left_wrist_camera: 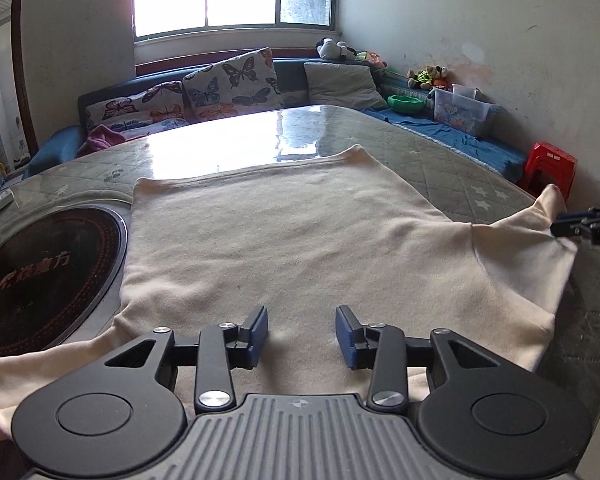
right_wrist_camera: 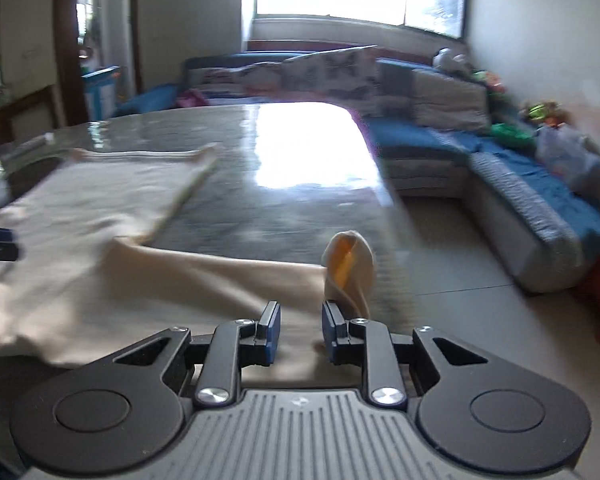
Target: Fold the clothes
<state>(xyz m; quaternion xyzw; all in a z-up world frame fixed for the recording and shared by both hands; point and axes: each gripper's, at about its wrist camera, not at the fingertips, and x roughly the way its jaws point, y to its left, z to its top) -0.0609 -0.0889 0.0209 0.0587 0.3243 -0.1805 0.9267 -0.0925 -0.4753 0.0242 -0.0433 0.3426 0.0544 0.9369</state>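
Note:
A cream long-sleeved garment [left_wrist_camera: 284, 240] lies spread flat on the glass-topped table [left_wrist_camera: 228, 140], hem toward the window. My left gripper [left_wrist_camera: 302, 334] is open just above the garment's near edge, holding nothing. My right gripper [right_wrist_camera: 300, 330] is open over the right sleeve [right_wrist_camera: 228, 280]; the sleeve's cuff [right_wrist_camera: 350, 268] stands up just beyond its right finger. In the left wrist view the right gripper [left_wrist_camera: 580, 224] shows at the far right by the sleeve end [left_wrist_camera: 540, 220]. The right wrist view is blurred.
A round black induction hob [left_wrist_camera: 48, 268] is set in the table left of the garment. A blue sofa [right_wrist_camera: 520, 184] with butterfly cushions [left_wrist_camera: 228, 84], toys and a plastic box wraps the far side. A red stool [left_wrist_camera: 548, 168] stands at the right.

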